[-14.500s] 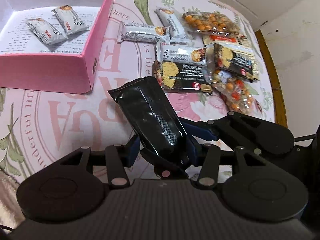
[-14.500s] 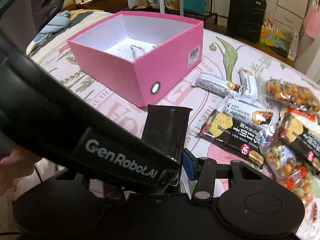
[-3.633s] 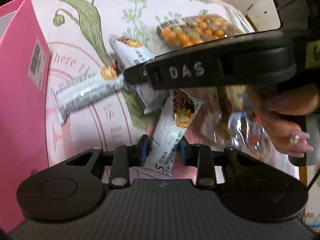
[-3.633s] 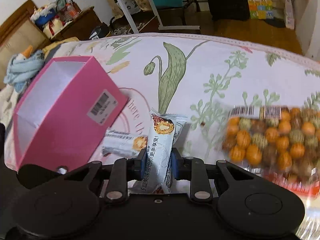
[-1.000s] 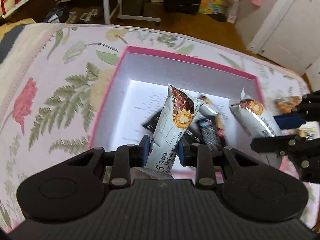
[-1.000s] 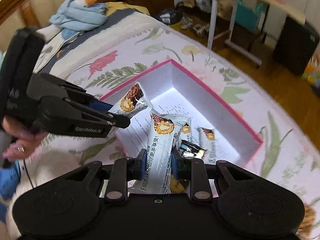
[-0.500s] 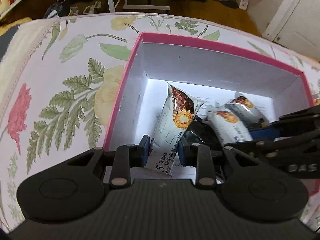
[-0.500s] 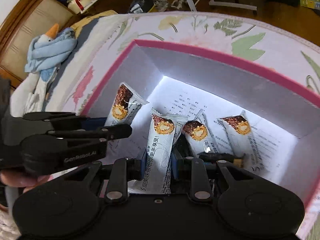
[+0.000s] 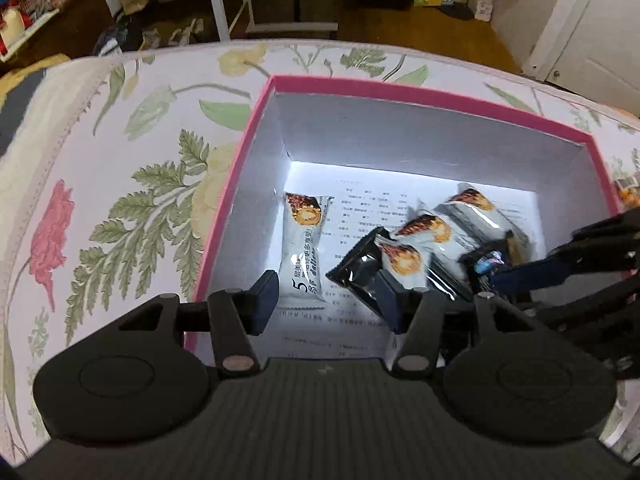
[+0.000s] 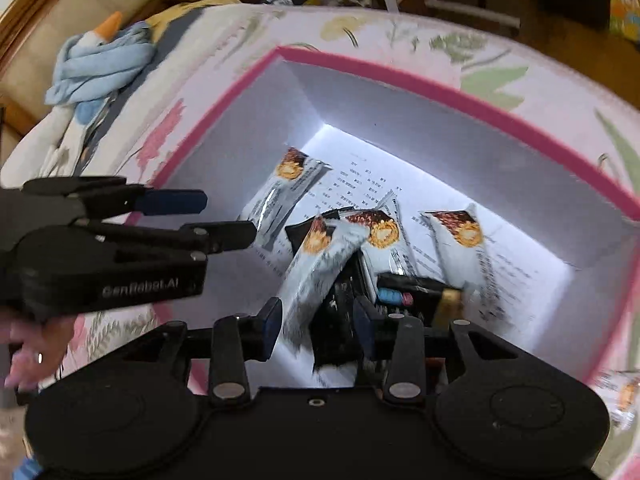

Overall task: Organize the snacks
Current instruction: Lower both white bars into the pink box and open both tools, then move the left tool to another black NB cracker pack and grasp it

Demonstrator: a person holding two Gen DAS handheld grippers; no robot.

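A pink box (image 9: 432,98) with a white inside holds several white snack bars and black packets (image 9: 358,268). My left gripper (image 9: 326,306) hangs over its near left corner, jaws opening. The white bar (image 9: 304,246) it carried lies flat on the box floor just ahead of the fingers, untouched. In the right wrist view the same pink box (image 10: 440,92) fills the frame. My right gripper (image 10: 317,320) is over the pile, jaws opening. A blurred white bar (image 10: 316,264) leans loose between its fingers on a black packet (image 10: 340,312).
The box stands on a floral cloth (image 9: 132,200). A person's hand (image 10: 24,344) holds the left gripper's body (image 10: 120,256). A blue cloth bundle (image 10: 100,60) lies beyond the box. Another snack bar (image 10: 624,392) lies outside the box's right wall.
Both grippers have sunk toward the box floor. Both sets of jaws have parted and let go of their white bars, which now rest in the box.
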